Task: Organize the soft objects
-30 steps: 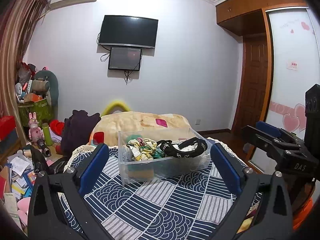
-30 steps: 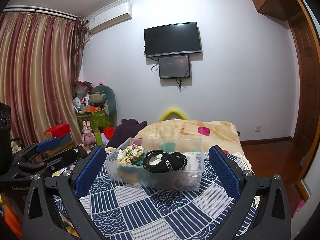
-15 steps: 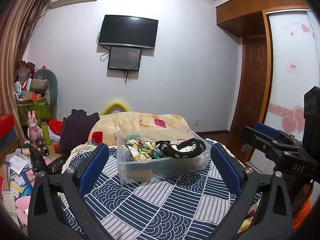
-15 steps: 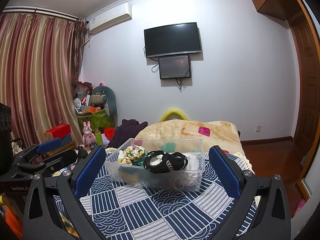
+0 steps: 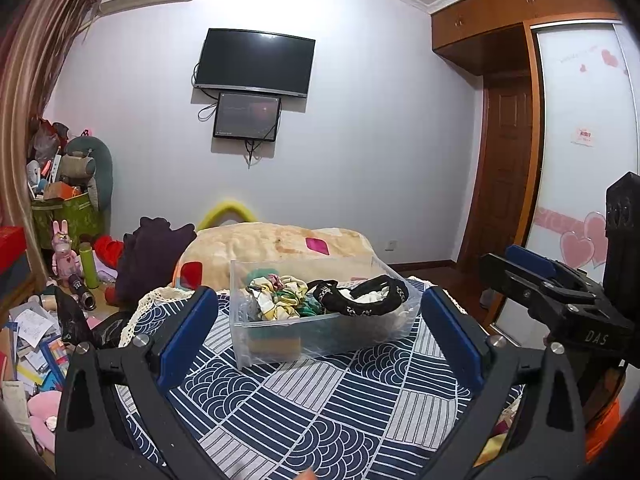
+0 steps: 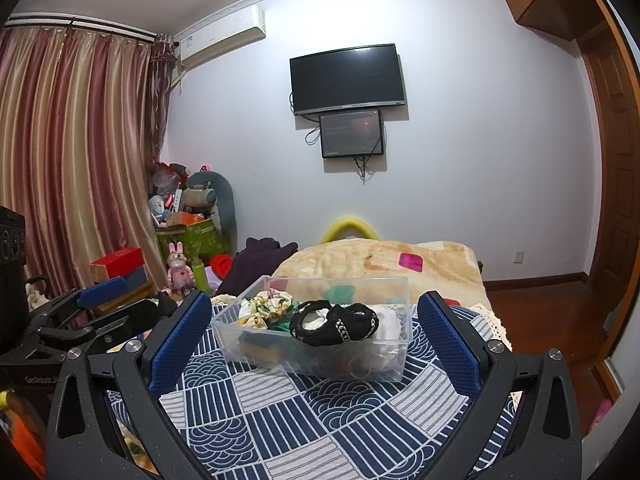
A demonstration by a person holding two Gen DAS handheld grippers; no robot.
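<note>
On the blue patterned tablecloth (image 5: 320, 404), resting toward the far side: clear plastic bin (image 5: 316, 336), heaped with soft items. Inside, at left, a floral fabric bundle (image 5: 276, 300); at right, a black knitted piece (image 5: 360, 298) draped over something white. Left gripper (image 5: 320, 332) and right gripper (image 6: 316, 336) both spread wide, holding nothing, poised short of the bin. Probably best to come down over the rim, pinch only the topmost piece, and lift slowly so neighbours do not drag out. Shown only from the right wrist: striped curtains (image 6: 76, 152), and looped bands (image 6: 368, 362) against the bin's near wall. Shown only from the left wrist: wardrobe door with hearts (image 5: 580, 200).
</note>
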